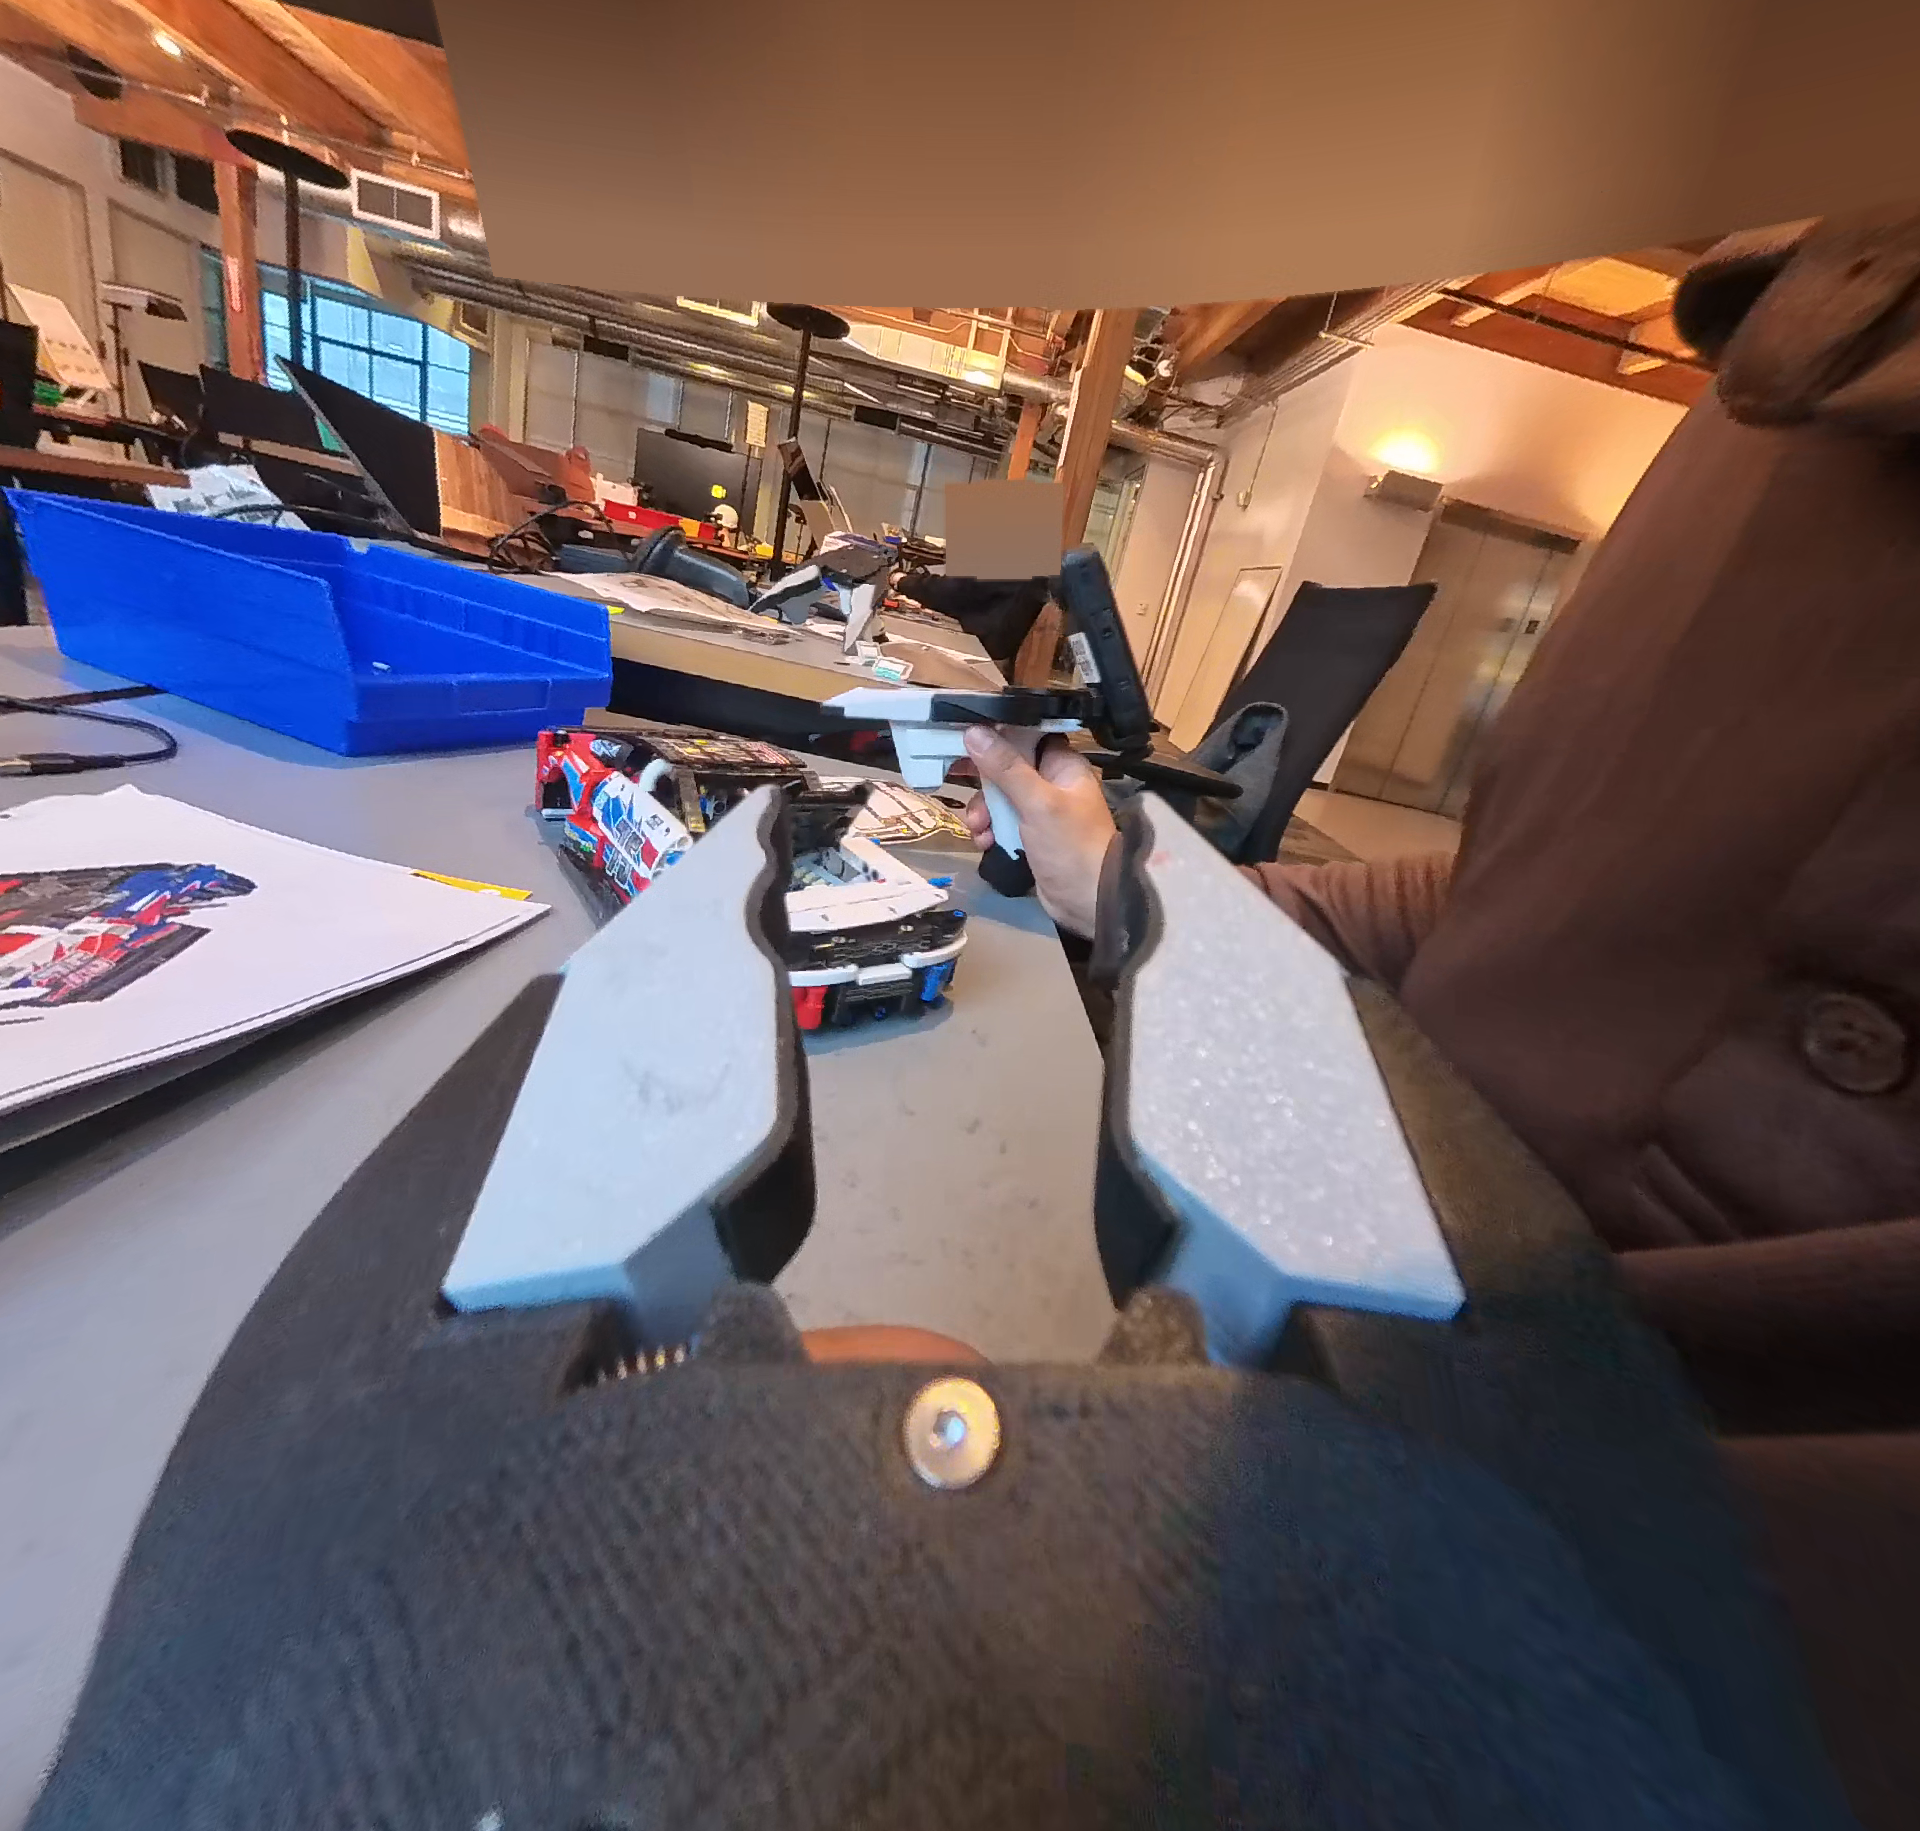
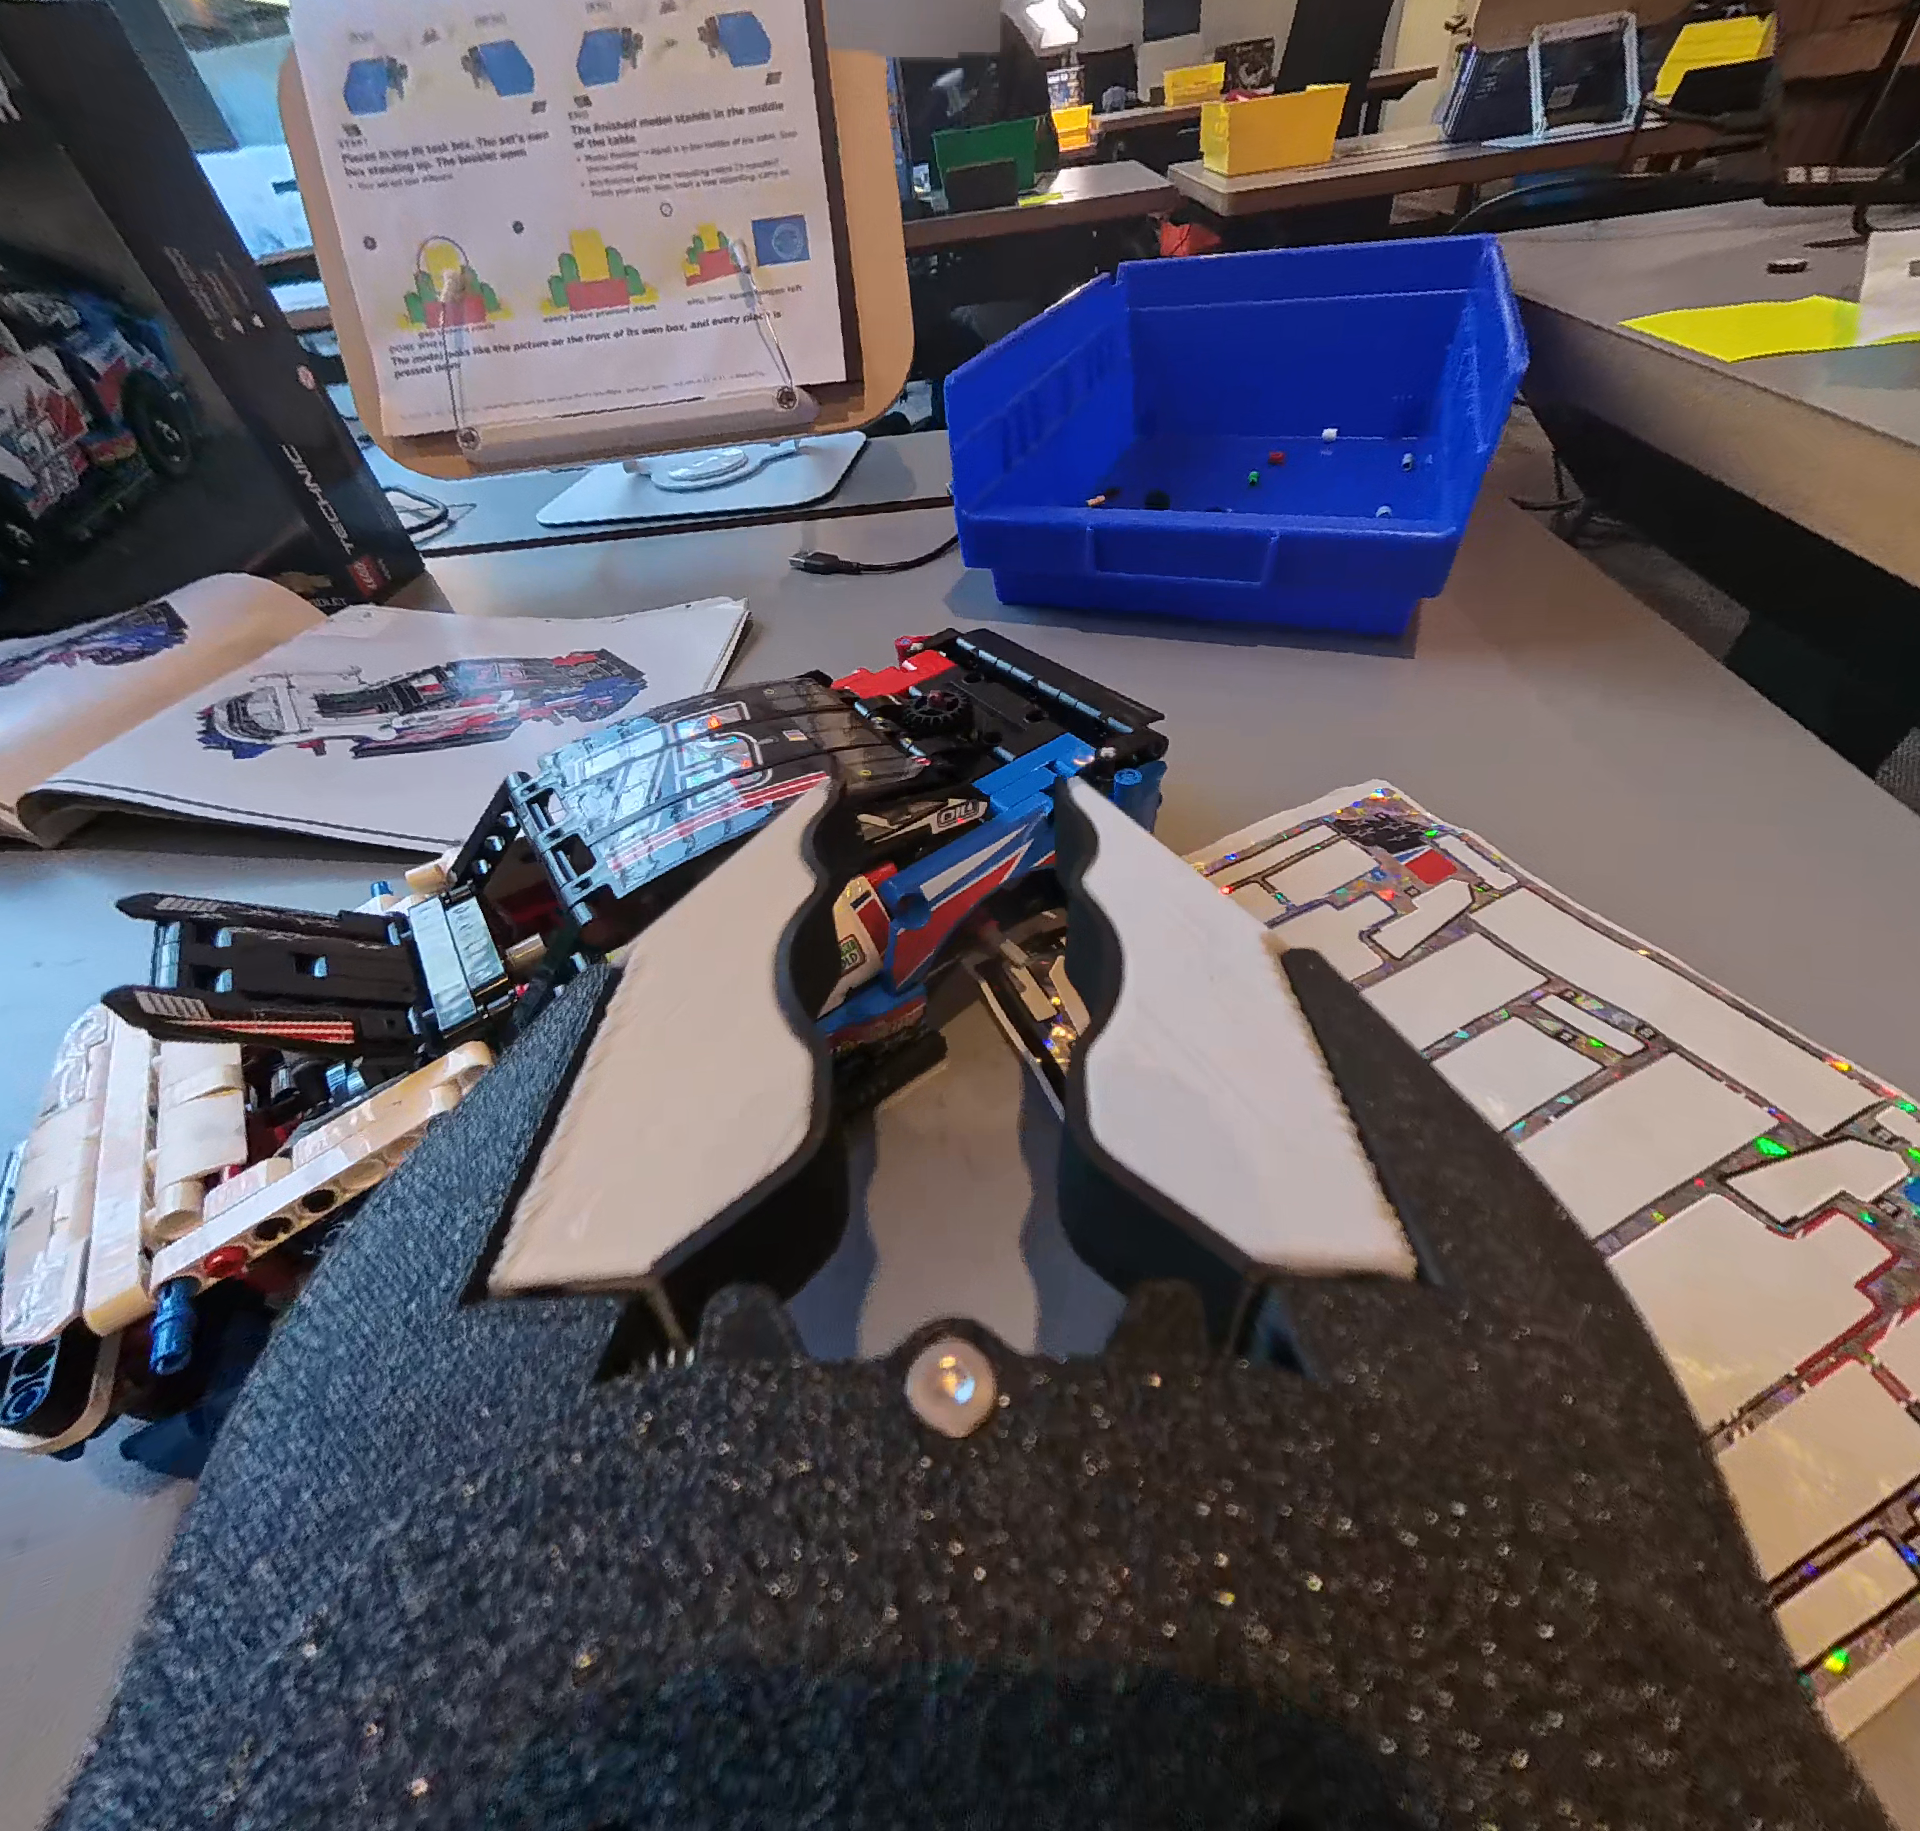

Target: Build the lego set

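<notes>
Hovering with fingers spread and empty, the left gripper (image 1: 951, 846) and right gripper (image 2: 940, 825) frame the nearly built red, white, blue and black brick car (image 2: 727, 825) just beyond their tips, apparently between steps; next, a precise closing on the bodywork.

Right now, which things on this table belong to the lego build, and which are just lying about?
Belongs to the build:
lego race car
open instruction booklet
blue parts bin holding a few small pieces
sticker sheet
set box
left tongs and right tongs, both open and empty

Just lying about:
black cable
yellow bin
</notes>
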A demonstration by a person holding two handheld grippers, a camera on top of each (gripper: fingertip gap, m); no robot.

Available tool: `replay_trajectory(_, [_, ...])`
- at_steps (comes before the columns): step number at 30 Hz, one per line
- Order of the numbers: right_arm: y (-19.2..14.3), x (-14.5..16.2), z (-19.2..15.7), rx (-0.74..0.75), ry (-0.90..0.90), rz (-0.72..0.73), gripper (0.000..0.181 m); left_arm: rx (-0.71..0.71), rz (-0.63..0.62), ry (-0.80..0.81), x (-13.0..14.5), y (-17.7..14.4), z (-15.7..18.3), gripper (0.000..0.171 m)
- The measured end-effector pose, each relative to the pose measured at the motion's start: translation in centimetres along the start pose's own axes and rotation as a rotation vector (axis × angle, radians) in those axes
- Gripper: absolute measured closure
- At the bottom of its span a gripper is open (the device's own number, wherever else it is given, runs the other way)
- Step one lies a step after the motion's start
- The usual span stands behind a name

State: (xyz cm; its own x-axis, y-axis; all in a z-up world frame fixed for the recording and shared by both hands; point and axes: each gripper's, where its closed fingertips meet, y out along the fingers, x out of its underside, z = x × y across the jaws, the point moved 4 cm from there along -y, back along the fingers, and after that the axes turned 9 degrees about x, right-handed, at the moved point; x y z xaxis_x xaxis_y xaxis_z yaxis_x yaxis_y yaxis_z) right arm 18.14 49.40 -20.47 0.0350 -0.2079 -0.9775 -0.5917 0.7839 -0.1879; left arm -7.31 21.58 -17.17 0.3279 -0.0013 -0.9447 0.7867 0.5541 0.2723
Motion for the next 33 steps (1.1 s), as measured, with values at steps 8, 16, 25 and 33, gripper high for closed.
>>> replay_trajectory(8, [0.3, 0.1, -0.3, -0.005, -0.031, -0.012, 0.142, 0.014, -0.006, -0.017, 0.0, -0.2, 0.0, 0.111])
replay_trajectory(16, [-0.1, -0.4, -0.2, -0.070, 0.042, 0.027, 0.148, 0.004, -0.078, 0.138, 0.4, 1.3, -0.9, 0.119])
replay_trajectory(25, [-0.5, -0.7, -1.2, -0.179, 0.125, 0.049, 0.147, -0.064, -0.171, 0.240, 1.8, 5.8, -3.8, 0.129])
replay_trajectory(33, [-0.6, -0.7, -1.3, -0.190, 0.134, 0.053, 0.147, -0.041, -0.143, 0.273, 1.8, 6.4, -3.4, 0.130])
